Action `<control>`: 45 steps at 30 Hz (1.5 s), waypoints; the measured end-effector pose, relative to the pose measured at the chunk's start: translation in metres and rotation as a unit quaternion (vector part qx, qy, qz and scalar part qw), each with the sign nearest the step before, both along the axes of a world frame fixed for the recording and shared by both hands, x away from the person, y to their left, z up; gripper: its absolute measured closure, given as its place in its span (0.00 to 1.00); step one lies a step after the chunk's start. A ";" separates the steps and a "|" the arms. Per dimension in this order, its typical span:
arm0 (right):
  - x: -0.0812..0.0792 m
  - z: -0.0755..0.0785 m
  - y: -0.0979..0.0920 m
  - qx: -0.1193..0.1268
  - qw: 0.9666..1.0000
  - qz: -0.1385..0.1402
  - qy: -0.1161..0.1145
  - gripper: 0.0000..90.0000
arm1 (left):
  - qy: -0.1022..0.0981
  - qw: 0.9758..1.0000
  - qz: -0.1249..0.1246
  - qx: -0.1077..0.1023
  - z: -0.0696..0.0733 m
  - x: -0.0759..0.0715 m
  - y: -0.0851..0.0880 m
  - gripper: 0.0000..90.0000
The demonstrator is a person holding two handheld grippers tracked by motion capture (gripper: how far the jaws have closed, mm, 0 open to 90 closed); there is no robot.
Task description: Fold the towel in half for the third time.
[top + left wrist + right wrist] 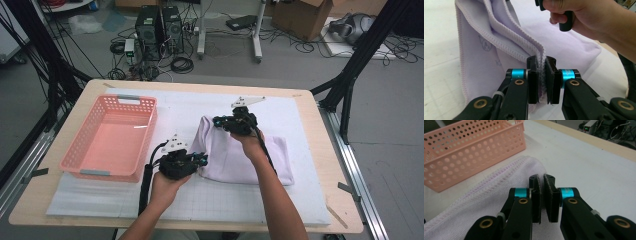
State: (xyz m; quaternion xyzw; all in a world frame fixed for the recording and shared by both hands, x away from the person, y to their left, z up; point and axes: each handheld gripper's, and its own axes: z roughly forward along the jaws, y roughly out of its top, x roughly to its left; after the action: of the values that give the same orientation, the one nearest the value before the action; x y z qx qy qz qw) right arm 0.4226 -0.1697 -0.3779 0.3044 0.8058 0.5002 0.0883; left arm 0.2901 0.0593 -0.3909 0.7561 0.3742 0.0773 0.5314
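A lavender towel (pixel 235 155) lies folded on the white mat, its left edge lifted off the surface. My left gripper (pixel 199 160) is at the towel's near left corner. Its jaws are shut on the stitched hem of the towel (pixel 481 57), with the fabric pinched between the pads (pixel 534 80). My right gripper (pixel 218 121) holds the far left corner up. In its own view the towel (pixel 486 195) runs in from the left and a thin fold sits between the nearly closed pads (pixel 550 197). The person's right hand (pixel 586 15) shows beyond the raised fabric.
A pink perforated basket (pixel 107 135) stands empty on the left of the white mat (pixel 200 200), close to the towel's raised edge, and its wall (pixel 461 147) is near my right gripper. The wooden table edge (pixel 330 165) runs along the right.
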 end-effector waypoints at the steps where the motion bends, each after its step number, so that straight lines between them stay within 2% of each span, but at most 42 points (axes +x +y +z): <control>1: -0.002 0.001 -0.004 0.003 1.000 -0.001 -0.002 0.94 | 0.000 1.000 -0.002 0.000 0.001 0.000 -0.003 0.91; 9: -0.011 0.003 -0.039 0.010 1.000 -0.021 -0.009 0.95 | 0.006 0.999 -0.033 -0.001 0.001 0.007 -0.038 0.91; 16: -0.014 -0.003 -0.074 0.016 0.999 -0.052 0.001 0.95 | 0.019 0.998 -0.052 -0.004 -0.004 0.016 -0.071 0.91; 20: -0.017 -0.007 -0.091 0.005 0.998 -0.068 0.003 0.95 | 0.028 0.998 -0.061 -0.012 -0.007 0.020 -0.092 0.91; 25: -0.020 -0.008 -0.110 0.005 0.996 -0.088 0.006 0.94 | 0.035 0.997 -0.065 -0.006 -0.011 0.026 -0.113 0.91; 28: -0.022 -0.011 -0.121 -0.004 0.995 -0.101 0.007 0.94 | 0.039 0.997 -0.070 -0.005 -0.013 0.028 -0.126 0.91; 34: -0.024 -0.018 -0.139 -0.018 0.992 -0.123 0.013 0.94 | 0.031 0.996 -0.088 0.003 -0.022 0.031 -0.149 0.89; 35: -0.024 -0.019 -0.140 -0.020 0.992 -0.126 0.015 0.94 | 0.027 0.996 -0.089 -0.001 -0.022 0.030 -0.152 0.86; 36: -0.024 -0.020 -0.143 -0.027 0.991 -0.129 0.014 0.94 | 0.026 0.996 -0.089 -0.002 -0.022 0.030 -0.152 0.79; 39: -0.024 -0.020 -0.147 -0.033 0.990 -0.139 0.014 0.94 | -0.002 0.995 -0.098 -0.005 -0.019 0.027 -0.149 0.50; 40: -0.024 -0.020 -0.148 -0.037 0.989 -0.140 0.013 0.94 | -0.012 0.995 -0.098 -0.009 -0.017 0.026 -0.146 0.44; 43: -0.024 -0.023 -0.152 -0.049 0.987 -0.150 0.014 0.94 | -0.039 0.995 -0.085 -0.014 -0.009 0.024 -0.128 0.34; 45: -0.026 -0.025 -0.154 -0.057 0.986 -0.157 0.014 0.94 | -0.046 0.996 -0.076 -0.020 -0.006 0.025 -0.111 0.34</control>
State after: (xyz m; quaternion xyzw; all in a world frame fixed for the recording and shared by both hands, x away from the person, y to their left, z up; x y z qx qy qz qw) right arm 0.3970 -0.3233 -0.4028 0.4287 0.7765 0.4289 0.1714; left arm 0.3148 -0.0519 -0.3964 0.7671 0.2923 0.0642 0.5674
